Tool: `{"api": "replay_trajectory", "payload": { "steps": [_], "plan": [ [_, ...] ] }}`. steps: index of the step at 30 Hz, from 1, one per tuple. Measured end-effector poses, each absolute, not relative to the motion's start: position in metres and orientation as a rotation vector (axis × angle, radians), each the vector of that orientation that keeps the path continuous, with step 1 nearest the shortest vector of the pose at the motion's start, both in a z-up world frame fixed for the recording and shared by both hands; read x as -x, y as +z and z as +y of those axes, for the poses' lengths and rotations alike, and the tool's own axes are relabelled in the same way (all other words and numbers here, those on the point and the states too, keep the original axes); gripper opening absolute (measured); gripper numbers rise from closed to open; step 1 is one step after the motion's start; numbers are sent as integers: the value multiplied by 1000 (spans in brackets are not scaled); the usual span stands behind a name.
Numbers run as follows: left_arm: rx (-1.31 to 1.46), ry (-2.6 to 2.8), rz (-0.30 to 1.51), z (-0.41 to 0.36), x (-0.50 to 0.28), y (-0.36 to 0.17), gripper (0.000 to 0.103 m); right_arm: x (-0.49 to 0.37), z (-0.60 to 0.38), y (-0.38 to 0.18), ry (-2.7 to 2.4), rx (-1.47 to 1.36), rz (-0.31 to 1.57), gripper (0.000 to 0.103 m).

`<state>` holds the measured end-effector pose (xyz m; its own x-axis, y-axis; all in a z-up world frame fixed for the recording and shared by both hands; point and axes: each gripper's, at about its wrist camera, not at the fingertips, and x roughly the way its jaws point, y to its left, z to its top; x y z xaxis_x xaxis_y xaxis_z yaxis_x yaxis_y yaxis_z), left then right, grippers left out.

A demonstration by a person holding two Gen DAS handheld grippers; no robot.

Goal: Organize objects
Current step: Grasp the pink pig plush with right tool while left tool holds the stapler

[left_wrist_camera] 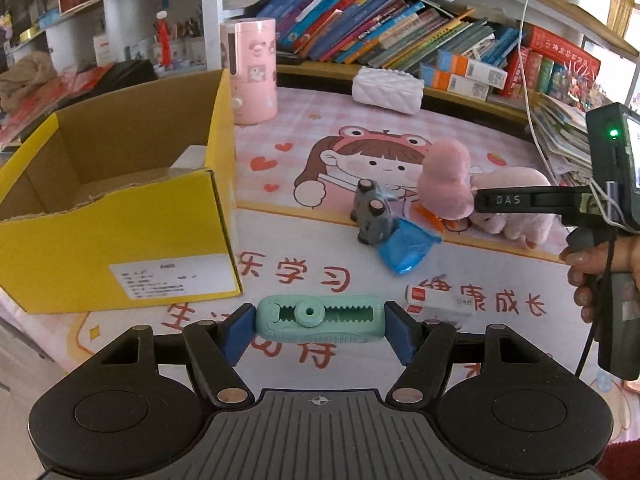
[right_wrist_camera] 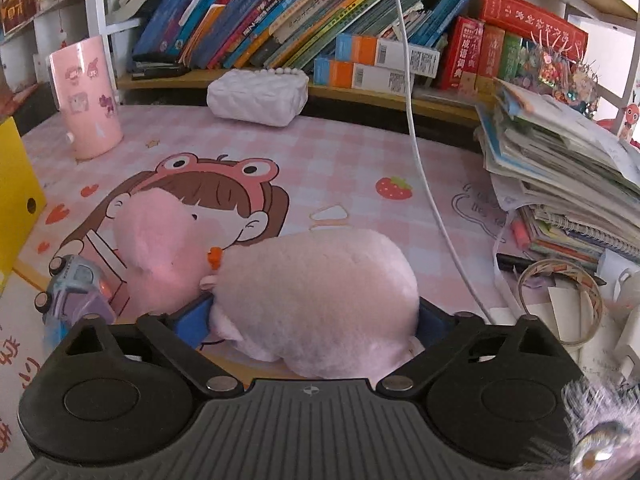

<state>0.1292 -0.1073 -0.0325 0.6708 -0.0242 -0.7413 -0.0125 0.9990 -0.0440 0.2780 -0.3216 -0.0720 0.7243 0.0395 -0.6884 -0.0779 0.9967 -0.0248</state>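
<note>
Left gripper: tilted downward, blue pads pressed against both ends of a mint-green object.
Right gripper: tilted downward, jaws spread wide around a plush; contact unclear.
Hand: wrapped around right gripper's handle.

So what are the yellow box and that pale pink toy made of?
The yellow box looks like cardboard: brown inside, a torn flap edge, matte skin. The pale pink toy looks like soft plush: fuzzy, napped surface, rounded shape; its filling cannot be seen.
</note>
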Motion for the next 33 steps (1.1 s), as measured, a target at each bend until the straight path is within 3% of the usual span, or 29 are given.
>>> {"api": "replay_trajectory", "payload": {
  "steps": [7, 17, 33],
  "plan": [
    [58, -44, 814, -103, -124, -30, 69, -250, -327, -53, 14, 0, 738, 84],
    [69, -109, 758, -88, -106, -21, 69, -180, -319, -8, -14, -83, 679, 83],
    [109, -36, 701, -7, -49, -5, 69, -91, -200, 8, 199, -10, 694, 84]
  ]
}}
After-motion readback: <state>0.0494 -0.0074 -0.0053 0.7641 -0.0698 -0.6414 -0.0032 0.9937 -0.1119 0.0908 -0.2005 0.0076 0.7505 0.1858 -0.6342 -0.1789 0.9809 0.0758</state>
